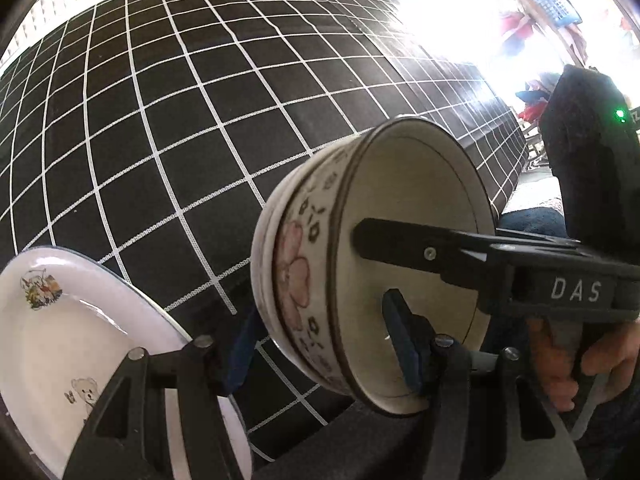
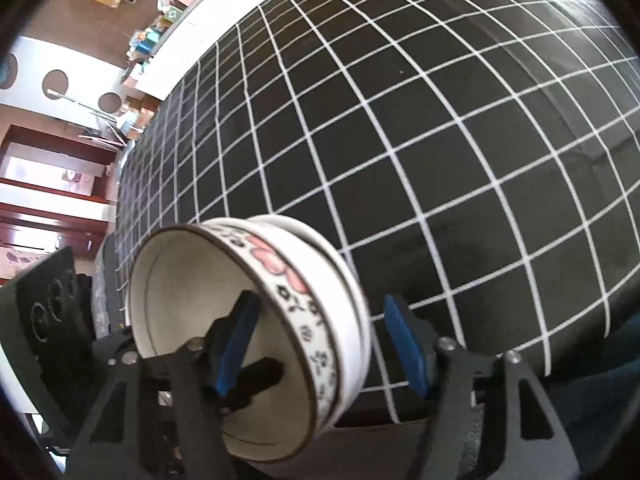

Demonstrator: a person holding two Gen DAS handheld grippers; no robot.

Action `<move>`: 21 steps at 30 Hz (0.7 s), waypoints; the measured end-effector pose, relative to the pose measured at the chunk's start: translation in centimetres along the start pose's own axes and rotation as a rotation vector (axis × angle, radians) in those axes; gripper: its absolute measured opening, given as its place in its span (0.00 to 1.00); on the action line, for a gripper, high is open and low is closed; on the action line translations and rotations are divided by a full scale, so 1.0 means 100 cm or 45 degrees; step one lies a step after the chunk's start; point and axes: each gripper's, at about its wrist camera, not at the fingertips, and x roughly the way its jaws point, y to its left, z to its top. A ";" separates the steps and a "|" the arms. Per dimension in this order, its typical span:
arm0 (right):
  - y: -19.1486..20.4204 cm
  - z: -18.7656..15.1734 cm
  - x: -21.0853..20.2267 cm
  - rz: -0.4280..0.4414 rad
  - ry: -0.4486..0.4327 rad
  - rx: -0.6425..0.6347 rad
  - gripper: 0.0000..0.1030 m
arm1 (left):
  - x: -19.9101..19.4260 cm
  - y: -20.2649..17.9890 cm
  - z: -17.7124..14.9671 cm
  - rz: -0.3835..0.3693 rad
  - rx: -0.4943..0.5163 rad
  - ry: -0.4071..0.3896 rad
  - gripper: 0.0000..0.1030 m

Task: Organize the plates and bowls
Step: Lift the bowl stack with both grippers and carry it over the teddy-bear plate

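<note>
Both grippers are pinching the flowered bowl [image 1: 372, 264] mid-air over the grid tablecloth [image 1: 160, 120], left gripper [image 1: 320, 352] and right gripper [image 2: 320, 344] each clamping its wall, white plate [image 1: 60, 320] sitting near-left.

surface: table [image 1: 200, 120] under a black cloth with a white grid, also seen in the right wrist view [image 2: 440, 140]
cloth: covers the whole visible top, hangs over the near edge, a few faint creases on the right side in the right wrist view
lying on it: white plate [image 1: 60, 340] at the near left corner of the left wrist view, blue rim line, small cartoon prints incl. a bear; looks to sit on the cloth, contact partly hidden by the camera's own rig
far edge: white strip [image 2: 208, 36] runs along the cloth's far side; can't tell if it's part of the table or something on it
</note>
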 end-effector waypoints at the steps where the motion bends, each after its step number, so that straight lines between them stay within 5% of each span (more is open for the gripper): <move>1: 0.000 0.000 0.000 0.001 0.003 0.006 0.62 | 0.001 -0.001 0.000 0.003 -0.002 -0.001 0.56; 21: 0.037 -0.008 -0.012 -0.134 -0.035 0.024 0.57 | 0.000 -0.047 0.002 0.100 -0.065 -0.051 0.58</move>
